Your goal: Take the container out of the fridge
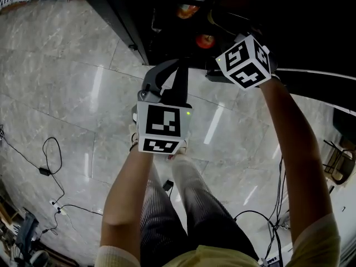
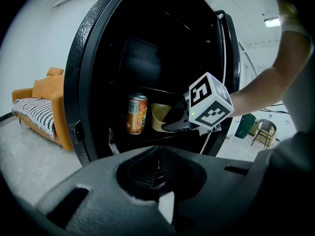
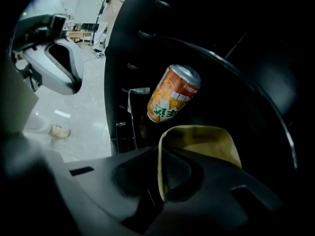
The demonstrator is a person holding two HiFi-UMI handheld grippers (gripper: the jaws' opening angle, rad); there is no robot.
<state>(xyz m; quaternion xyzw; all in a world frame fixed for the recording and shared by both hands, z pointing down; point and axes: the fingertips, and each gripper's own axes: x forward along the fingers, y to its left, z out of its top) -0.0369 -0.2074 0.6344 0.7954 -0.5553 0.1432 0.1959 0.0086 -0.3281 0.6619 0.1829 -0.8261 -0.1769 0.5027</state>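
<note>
The fingers of my right gripper (image 3: 160, 181) pinch the thin rim of the tan container (image 3: 204, 136), in the fridge (image 2: 81, 73) just right of the orange can (image 3: 173, 95), while my left gripper (image 2: 158, 167) waits outside, seemingly closed on nothing; that soft rim could fold and slip free, or knock the can.

The front edge of the shelf (image 2: 123, 137) lies open for you to pass; the can (image 3: 173, 95) stands just beside the container (image 3: 202, 140), toward the shelf's left end, crowding that side.
</note>
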